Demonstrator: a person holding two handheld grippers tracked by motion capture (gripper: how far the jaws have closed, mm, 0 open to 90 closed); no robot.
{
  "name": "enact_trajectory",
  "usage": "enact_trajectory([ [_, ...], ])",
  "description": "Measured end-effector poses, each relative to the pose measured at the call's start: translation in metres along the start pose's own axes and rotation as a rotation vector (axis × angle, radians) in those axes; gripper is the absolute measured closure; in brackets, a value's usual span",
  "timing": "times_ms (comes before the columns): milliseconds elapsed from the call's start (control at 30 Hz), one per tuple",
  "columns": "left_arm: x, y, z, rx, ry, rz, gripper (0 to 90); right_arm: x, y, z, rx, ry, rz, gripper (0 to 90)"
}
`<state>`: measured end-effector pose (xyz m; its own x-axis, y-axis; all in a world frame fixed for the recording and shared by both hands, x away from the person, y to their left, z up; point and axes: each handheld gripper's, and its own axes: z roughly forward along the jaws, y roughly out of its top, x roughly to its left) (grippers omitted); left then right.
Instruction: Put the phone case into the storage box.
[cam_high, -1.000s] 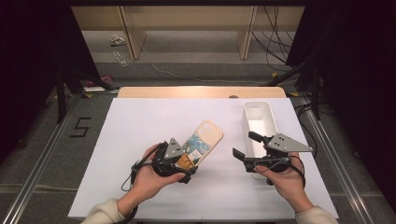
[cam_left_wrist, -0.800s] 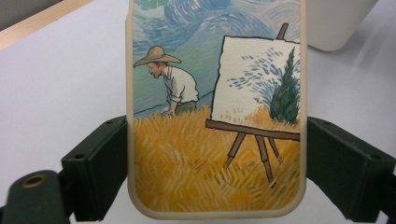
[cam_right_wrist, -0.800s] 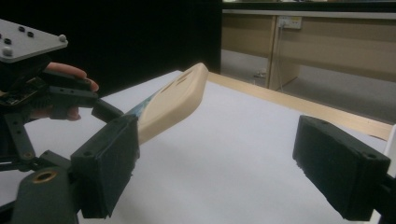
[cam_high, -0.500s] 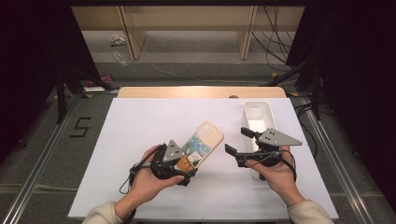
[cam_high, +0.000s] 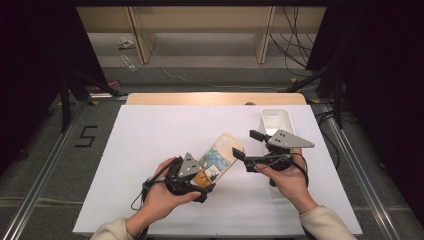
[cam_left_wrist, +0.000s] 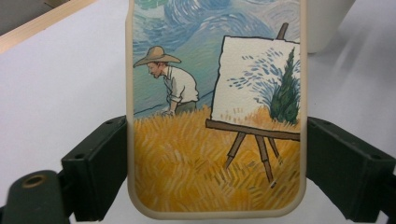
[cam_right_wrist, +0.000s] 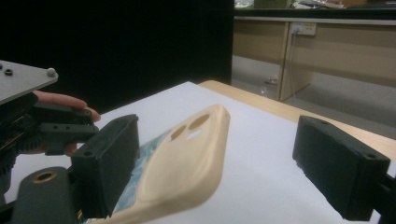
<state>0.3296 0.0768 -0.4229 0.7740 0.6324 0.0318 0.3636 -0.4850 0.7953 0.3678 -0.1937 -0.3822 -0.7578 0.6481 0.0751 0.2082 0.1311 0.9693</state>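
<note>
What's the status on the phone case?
Left gripper shut on phone case. Right gripper open beside its far end. White bin behind; nothing blocking.

Phone case (cam_left_wrist: 215, 116) top beyond the left gripper view's upper edge

My left gripper (cam_high: 200, 176) sits left of the phone case (cam_high: 220, 156), near its lower end. My right gripper (cam_high: 246, 148) is just right of the case; the bin (cam_high: 276, 120) lies farther right, behind it.
</note>
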Motion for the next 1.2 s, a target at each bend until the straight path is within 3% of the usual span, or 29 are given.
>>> enact_trajectory([
  [400, -0.006, 0.001, 0.003, -0.005, -0.005, 0.007, 11.8, -0.001, 0.002, 0.018, 0.027, 0.011, 0.016, 15.6],
  [1200, -0.010, 0.001, 0.004, -0.008, -0.003, 0.023, 11.8, -0.006, 0.003, 0.039, 0.074, 0.020, 0.052, 15.8],
])
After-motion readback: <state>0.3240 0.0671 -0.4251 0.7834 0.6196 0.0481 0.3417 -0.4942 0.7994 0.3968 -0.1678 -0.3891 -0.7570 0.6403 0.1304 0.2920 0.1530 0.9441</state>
